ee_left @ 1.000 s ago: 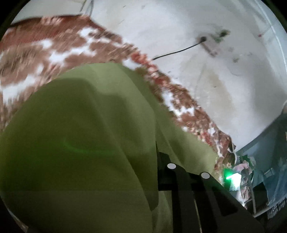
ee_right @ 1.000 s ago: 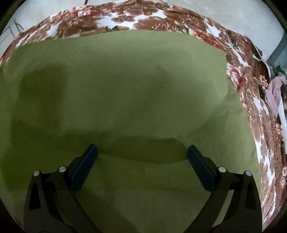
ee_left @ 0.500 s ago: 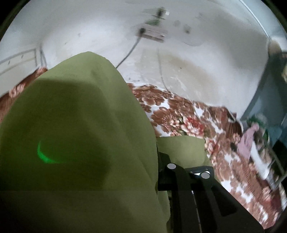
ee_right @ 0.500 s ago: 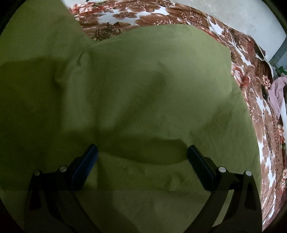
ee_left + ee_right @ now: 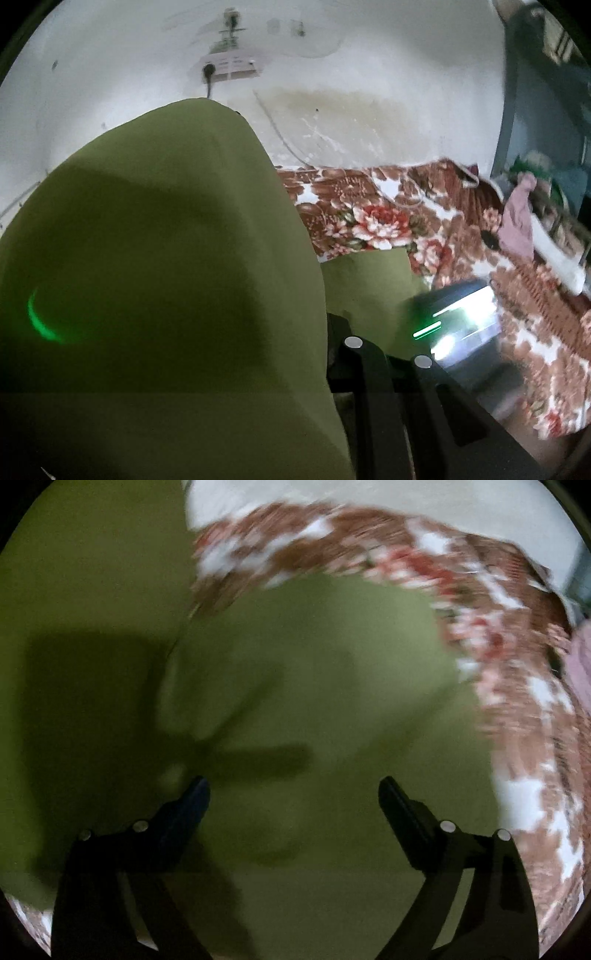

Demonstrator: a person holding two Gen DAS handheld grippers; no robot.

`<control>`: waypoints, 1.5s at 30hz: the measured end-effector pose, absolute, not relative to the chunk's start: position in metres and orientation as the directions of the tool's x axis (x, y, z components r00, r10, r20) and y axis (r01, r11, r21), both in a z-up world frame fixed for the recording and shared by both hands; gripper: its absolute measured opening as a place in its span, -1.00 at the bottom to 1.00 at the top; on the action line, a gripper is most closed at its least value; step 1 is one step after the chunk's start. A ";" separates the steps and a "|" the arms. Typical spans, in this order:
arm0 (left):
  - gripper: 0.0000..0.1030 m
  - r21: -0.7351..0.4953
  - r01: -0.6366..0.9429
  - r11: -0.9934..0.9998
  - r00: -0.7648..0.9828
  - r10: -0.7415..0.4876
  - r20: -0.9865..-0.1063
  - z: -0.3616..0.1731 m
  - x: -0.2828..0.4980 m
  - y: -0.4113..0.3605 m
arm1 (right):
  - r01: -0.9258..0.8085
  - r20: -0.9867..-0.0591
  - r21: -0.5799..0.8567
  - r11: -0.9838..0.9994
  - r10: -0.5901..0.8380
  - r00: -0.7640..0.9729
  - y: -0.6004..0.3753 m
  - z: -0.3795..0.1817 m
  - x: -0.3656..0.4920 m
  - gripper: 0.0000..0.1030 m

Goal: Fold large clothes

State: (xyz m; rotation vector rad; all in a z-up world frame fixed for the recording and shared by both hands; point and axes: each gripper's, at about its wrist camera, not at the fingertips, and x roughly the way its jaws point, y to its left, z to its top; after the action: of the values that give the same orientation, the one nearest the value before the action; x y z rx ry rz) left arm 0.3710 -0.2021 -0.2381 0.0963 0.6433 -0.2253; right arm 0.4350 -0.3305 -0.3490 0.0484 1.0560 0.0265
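A large olive-green cloth (image 5: 314, 672) lies spread on a bed with a brown floral cover (image 5: 517, 701). My right gripper (image 5: 293, 797) is open above the cloth, holding nothing; the view is blurred. In the left wrist view a lifted part of the same green cloth (image 5: 166, 277) drapes over my left gripper (image 5: 328, 332) and hides its left finger and tips. The left gripper looks shut on the cloth, raised above the bed. A flat part of the cloth (image 5: 365, 280) lies below on the floral cover (image 5: 369, 218).
A stained white wall (image 5: 351, 74) with a socket and cable (image 5: 208, 72) stands behind the bed. Pink clothing (image 5: 517, 218) and clutter lie at the right side. A blurred bright object (image 5: 461, 321), probably the other gripper, shows at the lower right.
My left gripper has lifted the cloth edge higher and swung, so the wall and bed's far side now show. The right gripper stayed open and is moving, blurring its view.
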 end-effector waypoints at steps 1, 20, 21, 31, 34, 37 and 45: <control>-0.75 0.041 0.239 0.970 0.777 -0.166 -0.607 -0.239 0.371 -0.209 | 0.024 -0.864 0.073 0.997 0.051 0.502 -0.353 -0.341 0.430 0.78; -0.68 0.755 0.499 0.426 0.775 0.172 -0.609 -0.425 0.333 -0.423 | 0.302 -0.849 0.330 0.894 0.141 0.509 -0.574 -0.321 0.379 0.79; -0.68 0.779 0.499 0.380 0.789 0.174 -0.590 -0.434 0.329 -0.426 | 0.297 -0.843 0.355 0.886 0.167 0.511 -0.577 -0.320 0.378 0.79; -0.70 0.860 0.485 0.158 0.857 0.112 -0.503 -0.453 0.306 -0.421 | 0.092 -0.671 0.729 0.679 0.680 0.297 -0.513 -0.327 0.454 0.79; -0.70 0.864 0.479 0.153 0.861 0.110 -0.497 -0.454 0.305 -0.420 | 0.072 -0.767 0.633 0.770 0.613 0.191 -0.480 -0.338 0.475 0.79; -0.69 0.862 0.481 0.157 0.861 0.102 -0.499 -0.455 0.303 -0.420 | 0.085 -0.823 0.567 0.819 0.559 0.107 -0.466 -0.354 0.483 0.80; -0.69 0.853 0.495 0.165 0.857 0.073 -0.511 -0.443 0.302 -0.410 | -0.002 -0.790 0.610 0.792 0.609 0.072 -0.447 -0.325 0.480 0.75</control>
State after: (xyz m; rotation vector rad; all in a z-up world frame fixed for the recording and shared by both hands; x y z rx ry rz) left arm 0.3024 -0.4100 -0.4433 1.3871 0.4968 -0.3182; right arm 0.4803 -0.4470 -0.3254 0.5251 1.4396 0.4921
